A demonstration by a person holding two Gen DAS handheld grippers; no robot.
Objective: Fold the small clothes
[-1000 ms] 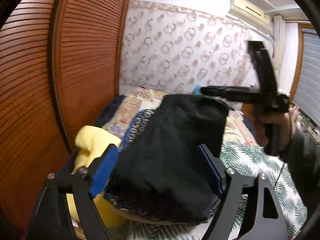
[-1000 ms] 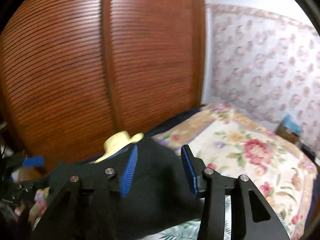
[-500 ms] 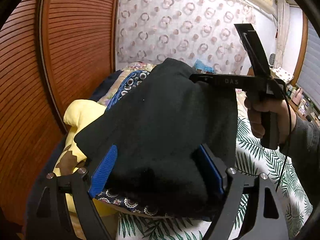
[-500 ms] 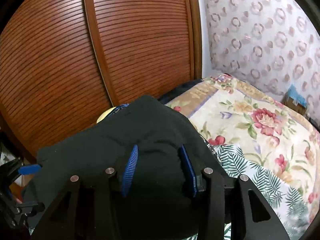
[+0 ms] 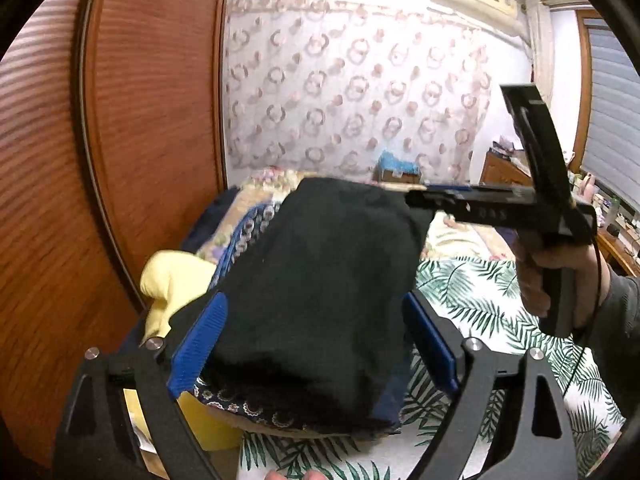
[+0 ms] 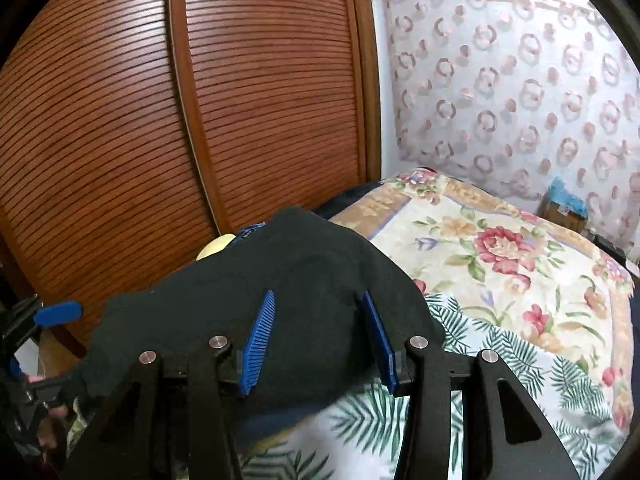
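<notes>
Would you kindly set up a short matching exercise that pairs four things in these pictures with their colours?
Things:
1. garment between the left gripper's opening jaws
2. gripper pads
3. soft item beside the pile
4. louvred doors

Colours:
A. reddish brown
B. black
C. pale yellow
D. blue

Pairs: 1-B, 2-D, 3-C, 4-A

Everything's on a bed with a palm-leaf sheet, and a flowery quilt lies further back. On the wardrobe side sits a pile: yellow cloth, patterned blue cloth, black garment on top.
</notes>
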